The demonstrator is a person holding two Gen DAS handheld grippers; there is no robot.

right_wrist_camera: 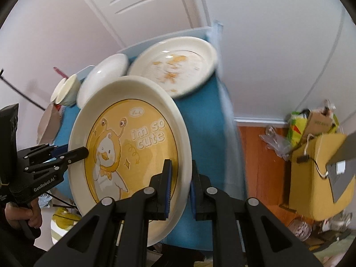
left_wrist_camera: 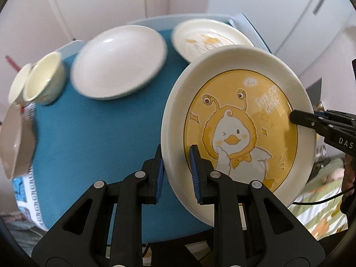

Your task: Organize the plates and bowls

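Two grippers are clamped on the duck plate (left_wrist_camera: pixel 240 124): the left gripper (left_wrist_camera: pixel 176 169) pinches one rim, the right gripper (right_wrist_camera: pixel 180 178) the opposite. It is held tilted above the blue table (left_wrist_camera: pixel 93 138).

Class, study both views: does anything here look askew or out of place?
Yes. The duck plate is tilted steeply above the blue table, clamped at opposite rims by the left gripper and right gripper.
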